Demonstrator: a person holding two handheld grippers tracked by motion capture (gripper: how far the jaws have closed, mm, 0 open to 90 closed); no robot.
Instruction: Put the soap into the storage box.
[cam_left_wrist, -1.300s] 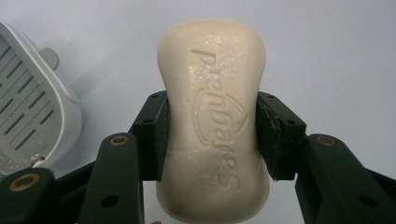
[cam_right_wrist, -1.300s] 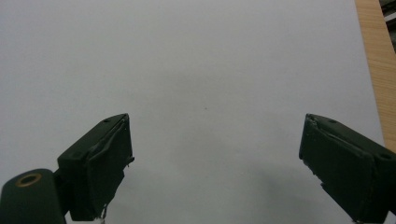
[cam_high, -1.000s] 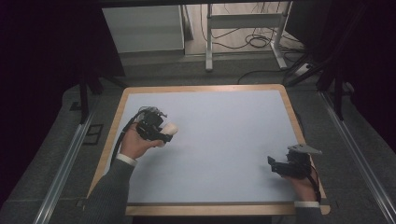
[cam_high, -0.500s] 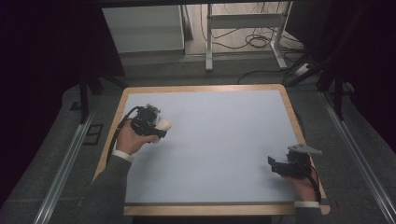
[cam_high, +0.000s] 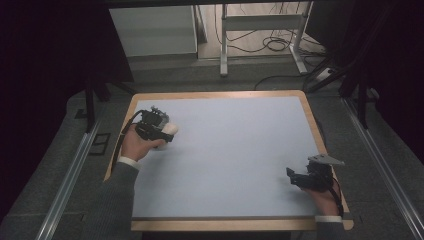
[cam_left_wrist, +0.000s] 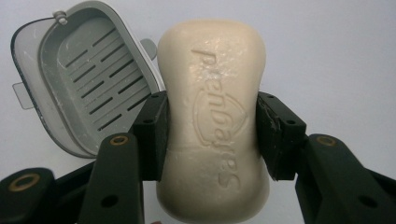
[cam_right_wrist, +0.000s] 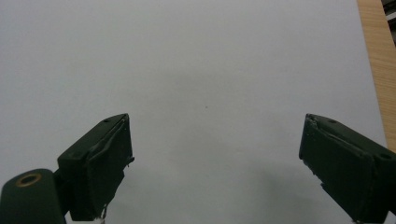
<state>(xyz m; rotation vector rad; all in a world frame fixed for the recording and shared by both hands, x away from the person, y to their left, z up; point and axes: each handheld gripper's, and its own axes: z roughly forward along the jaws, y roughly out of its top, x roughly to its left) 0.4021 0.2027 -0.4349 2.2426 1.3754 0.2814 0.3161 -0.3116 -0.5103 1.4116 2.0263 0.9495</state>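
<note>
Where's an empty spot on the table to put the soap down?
The blue mat lies bare between the left gripper and right gripper. It is crowded only by the soap, beside the open soap dish.

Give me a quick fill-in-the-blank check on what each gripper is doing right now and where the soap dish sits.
1. The left gripper is shut on a cream bar of ____.
2. The grey soap dish lies with its lid ____.
3. The right gripper has its jaws ____, nothing between them.
4. The table has a pale blue top with a ____ edge.

Missing words: soap; open; open; wooden
</note>
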